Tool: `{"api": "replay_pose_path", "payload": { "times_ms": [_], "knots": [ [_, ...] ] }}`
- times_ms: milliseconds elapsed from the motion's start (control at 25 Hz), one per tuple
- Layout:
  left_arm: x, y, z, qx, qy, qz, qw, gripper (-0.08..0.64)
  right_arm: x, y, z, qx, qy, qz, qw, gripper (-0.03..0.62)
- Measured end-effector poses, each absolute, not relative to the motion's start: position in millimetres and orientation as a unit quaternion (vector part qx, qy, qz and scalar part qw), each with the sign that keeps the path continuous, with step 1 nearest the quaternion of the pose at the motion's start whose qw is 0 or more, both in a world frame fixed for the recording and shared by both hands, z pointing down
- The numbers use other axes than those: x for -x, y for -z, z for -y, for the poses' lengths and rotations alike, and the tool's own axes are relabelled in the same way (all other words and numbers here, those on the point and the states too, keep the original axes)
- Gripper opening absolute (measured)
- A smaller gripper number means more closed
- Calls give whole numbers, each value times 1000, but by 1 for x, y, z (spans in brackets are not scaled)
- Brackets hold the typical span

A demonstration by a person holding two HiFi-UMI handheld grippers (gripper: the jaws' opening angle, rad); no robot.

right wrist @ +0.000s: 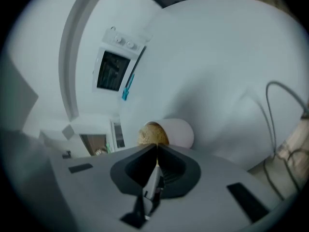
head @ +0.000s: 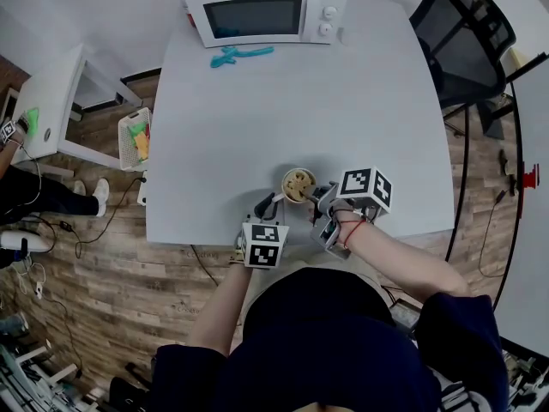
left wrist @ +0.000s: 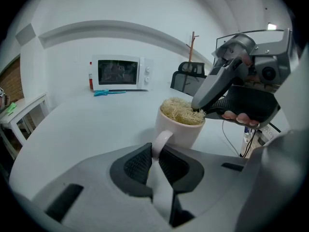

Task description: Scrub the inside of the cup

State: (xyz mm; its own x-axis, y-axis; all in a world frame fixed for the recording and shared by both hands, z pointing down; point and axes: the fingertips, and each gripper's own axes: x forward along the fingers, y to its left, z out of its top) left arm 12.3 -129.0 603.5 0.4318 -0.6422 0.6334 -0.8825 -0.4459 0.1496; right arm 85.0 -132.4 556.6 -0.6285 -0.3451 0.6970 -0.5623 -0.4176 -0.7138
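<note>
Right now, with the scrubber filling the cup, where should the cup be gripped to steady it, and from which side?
By the handle, from the near table edge. It juts sideways off the upright cup toward the person, thin enough for the fingers, and leaves the mouth free for the scrubber. The left gripper is clamped there now.

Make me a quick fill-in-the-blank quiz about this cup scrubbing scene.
1. The left gripper grips the cup by its ____.
2. The right gripper pinches the straw-coloured ____ stuffed in the cup.
3. At the far end of the table stands a white ____.
Missing words: handle; scrubber; microwave.
</note>
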Motion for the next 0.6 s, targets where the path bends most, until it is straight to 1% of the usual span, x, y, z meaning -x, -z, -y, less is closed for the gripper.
{"api": "replay_pose_path", "payload": {
  "times_ms": [200, 360, 480, 600],
  "knots": [
    [-13, -605, 129, -815, -261, 464, 229, 48, -83, -557, 137, -360, -643, 621, 268, 31],
    [-14, -604, 129, -814, -265, 464, 229, 49, -80, -556, 138, -301, -545, 671, 403, 31],
    [-14, -604, 129, -813, -265, 466, 229, 48, -77, -557, 139, -252, -466, 698, 482, 31],
    [-14, -603, 131, -813, -263, 468, 226, 49, -74, -559, 139, -196, -400, 717, 536, 31]
  ]
}}
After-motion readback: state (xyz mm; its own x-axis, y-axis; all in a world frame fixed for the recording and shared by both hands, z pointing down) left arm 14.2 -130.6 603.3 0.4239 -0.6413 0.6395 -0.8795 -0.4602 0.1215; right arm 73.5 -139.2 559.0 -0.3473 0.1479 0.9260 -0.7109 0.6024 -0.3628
